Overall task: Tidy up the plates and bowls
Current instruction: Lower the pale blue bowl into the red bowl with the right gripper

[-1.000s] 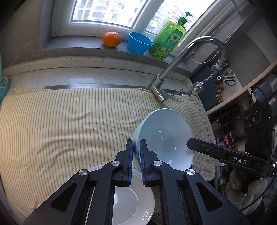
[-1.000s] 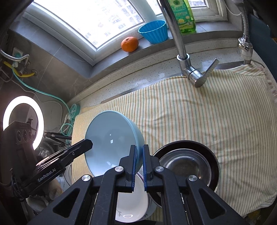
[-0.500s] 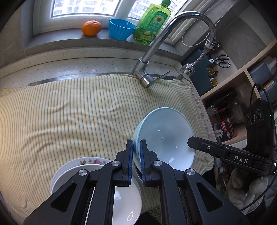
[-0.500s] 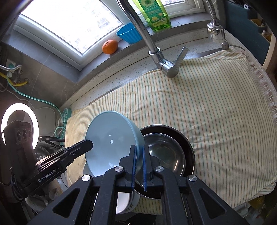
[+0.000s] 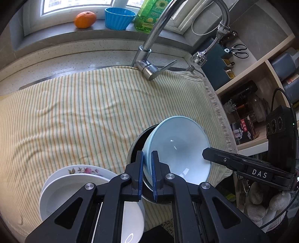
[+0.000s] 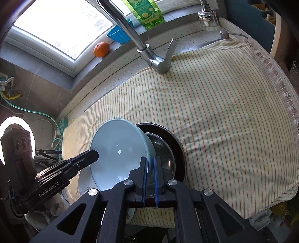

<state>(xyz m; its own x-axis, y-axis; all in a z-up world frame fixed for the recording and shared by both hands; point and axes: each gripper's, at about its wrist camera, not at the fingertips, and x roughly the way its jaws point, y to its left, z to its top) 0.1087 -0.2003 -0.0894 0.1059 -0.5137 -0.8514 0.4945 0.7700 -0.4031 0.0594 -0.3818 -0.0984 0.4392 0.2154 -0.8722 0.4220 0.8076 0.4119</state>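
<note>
A light blue bowl [image 5: 179, 147] [image 6: 119, 149] hangs tilted above the dishes, held by both grippers at opposite sides of its rim. My left gripper [image 5: 147, 158] is shut on one side of the rim and my right gripper [image 6: 150, 164] on the other. Right under the bowl a steel bowl [image 6: 162, 151] sits inside a dark round pan [image 6: 179, 147] [image 5: 136, 144]. To the left of the pan lies a stack of white plates [image 5: 74, 188], the lower one with a flower pattern [image 5: 84, 170].
A striped cloth [image 5: 74, 115] [image 6: 224, 121] covers the counter. A chrome faucet [image 5: 149, 50] [image 6: 149, 54] arches over its far edge. An orange [image 5: 85, 16], a blue cup [image 5: 119, 16] and a green soap bottle [image 5: 149, 15] stand on the windowsill. Shelves [image 5: 261, 89] are at the right.
Both grippers have carried the blue bowl to the right and lower, from above the white plates to above the dark pan and steel bowl. Both stay clamped on the rim.
</note>
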